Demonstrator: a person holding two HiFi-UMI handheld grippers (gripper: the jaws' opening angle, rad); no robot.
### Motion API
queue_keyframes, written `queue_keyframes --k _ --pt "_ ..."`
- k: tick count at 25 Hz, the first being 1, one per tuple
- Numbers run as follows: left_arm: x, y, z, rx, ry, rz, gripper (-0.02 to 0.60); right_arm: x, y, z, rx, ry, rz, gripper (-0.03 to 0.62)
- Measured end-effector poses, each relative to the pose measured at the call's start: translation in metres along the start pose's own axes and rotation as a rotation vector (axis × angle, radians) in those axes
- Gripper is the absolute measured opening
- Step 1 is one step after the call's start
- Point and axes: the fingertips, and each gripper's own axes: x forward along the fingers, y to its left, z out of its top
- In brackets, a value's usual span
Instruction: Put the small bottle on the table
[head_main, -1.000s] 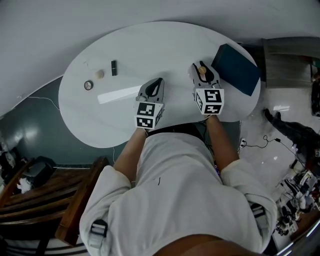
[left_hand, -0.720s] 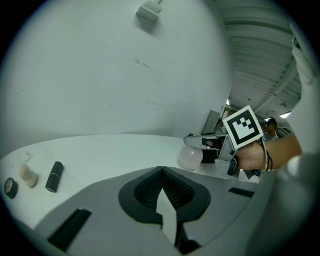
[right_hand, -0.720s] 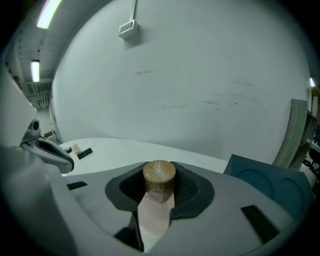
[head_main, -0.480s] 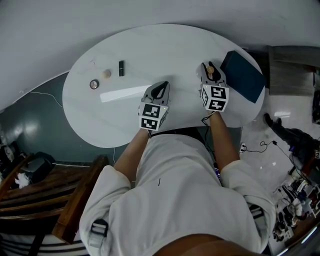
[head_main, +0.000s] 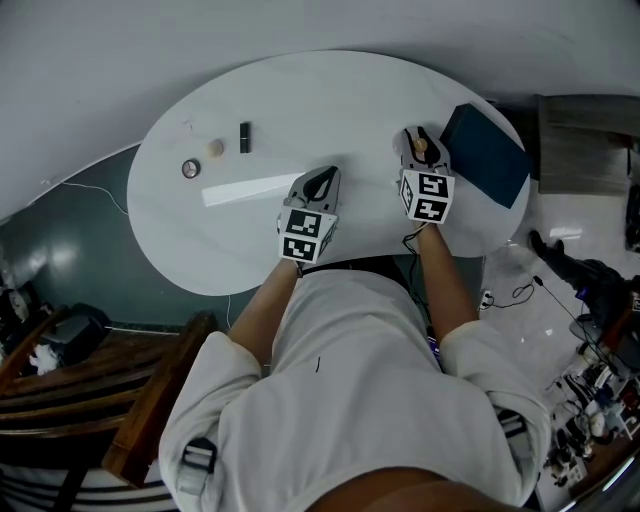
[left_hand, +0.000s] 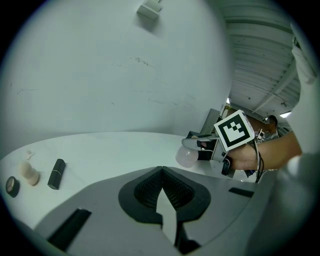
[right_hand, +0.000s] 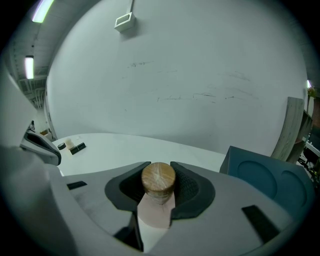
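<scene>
The small bottle (right_hand: 158, 182) has a pale pinkish body and a round wooden cap. My right gripper (right_hand: 160, 167) is shut on it and holds it upright. In the head view this gripper (head_main: 418, 135) and the bottle (head_main: 421, 146) hang low over the right part of the white oval table (head_main: 300, 100). The left gripper view shows the bottle (left_hand: 186, 157) from the side in those jaws. My left gripper (head_main: 322, 172) is over the table's near middle. Its jaws (left_hand: 161, 170) are shut with nothing between them.
A dark blue case (head_main: 487, 152) lies at the table's right edge, just beside the right gripper. A white strip (head_main: 250, 187) lies left of the left gripper. A black tube (head_main: 244, 137), a small cream piece (head_main: 216, 148) and a round ring (head_main: 190, 168) sit at the far left.
The right gripper with the bottle has sunk slightly towards the table. The left gripper has stayed where it was.
</scene>
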Motion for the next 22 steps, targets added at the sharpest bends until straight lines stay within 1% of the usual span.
queue_keyframes --k 3,5,9,14,17,22 --pt "0.0 -0.004 -0.001 0.006 0.003 -0.004 0.012 0.001 0.001 0.0 -0.006 0.013 -0.006 0.124" --pt "-0.001 -0.008 0.0 0.008 0.005 -0.007 0.012 -0.002 0.002 0.001 -0.012 0.015 -0.005 0.14" --pt "-0.003 -0.015 0.0 0.005 0.003 -0.005 0.012 -0.013 0.004 -0.003 0.01 0.009 0.015 0.183" --pt "-0.009 -0.021 -0.007 -0.016 -0.003 0.012 0.012 -0.031 0.009 -0.011 0.026 0.0 0.044 0.201" --pt "-0.014 -0.026 -0.011 -0.022 -0.002 0.019 0.012 -0.041 0.006 -0.016 0.035 -0.006 0.04 0.201" --pt "-0.021 -0.033 -0.016 -0.038 -0.013 0.039 0.012 -0.054 0.009 -0.023 0.026 -0.005 0.064 0.199"
